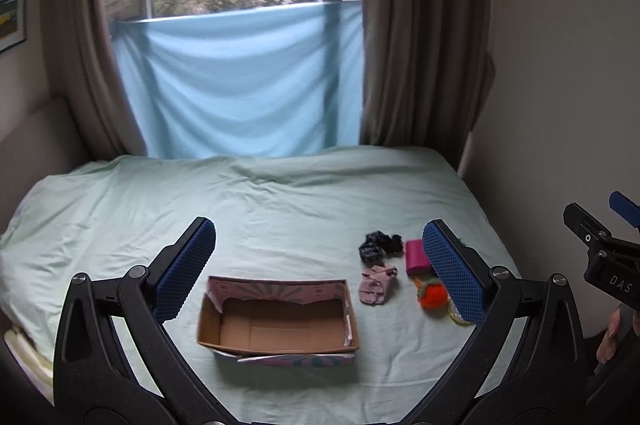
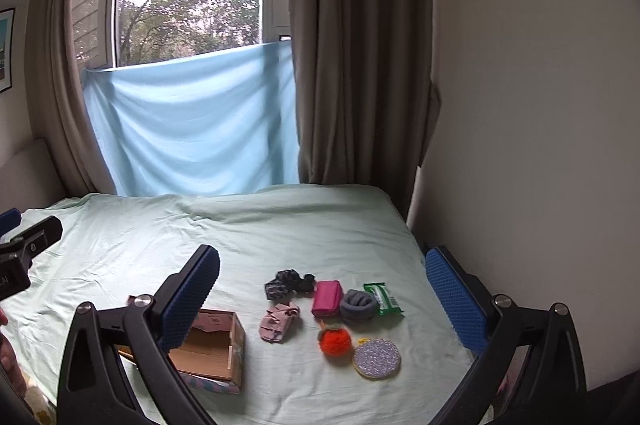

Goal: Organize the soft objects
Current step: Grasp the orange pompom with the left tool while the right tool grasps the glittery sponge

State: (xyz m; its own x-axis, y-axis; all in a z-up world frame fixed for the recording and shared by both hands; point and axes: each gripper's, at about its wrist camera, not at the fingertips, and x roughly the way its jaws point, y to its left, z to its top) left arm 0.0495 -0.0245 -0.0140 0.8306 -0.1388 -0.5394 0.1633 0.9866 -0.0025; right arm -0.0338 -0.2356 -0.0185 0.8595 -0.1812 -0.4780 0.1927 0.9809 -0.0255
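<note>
An open cardboard box [image 1: 276, 325] [image 2: 216, 349] sits on the pale green bed. To its right lie soft items: a dark scrunchie [image 1: 378, 245] [image 2: 286, 281], a pink sock [image 1: 376, 285] [image 2: 278, 323], a magenta pouch [image 1: 416, 257] [image 2: 327, 298], an orange pompom [image 1: 433, 295] [image 2: 335, 342], a grey rolled sock [image 2: 359, 306], a green packet [image 2: 383, 299] and a round sparkly pad [image 2: 377, 358]. My left gripper [image 1: 320, 273] is open and empty above the box. My right gripper [image 2: 324, 301] is open and empty above the items.
The bed [image 1: 280, 193] fills the foreground. A light blue cloth [image 1: 240, 85] hangs over the window behind it, with brown curtains [image 1: 420, 45] on both sides. A wall [image 2: 540, 145] bounds the bed's right side.
</note>
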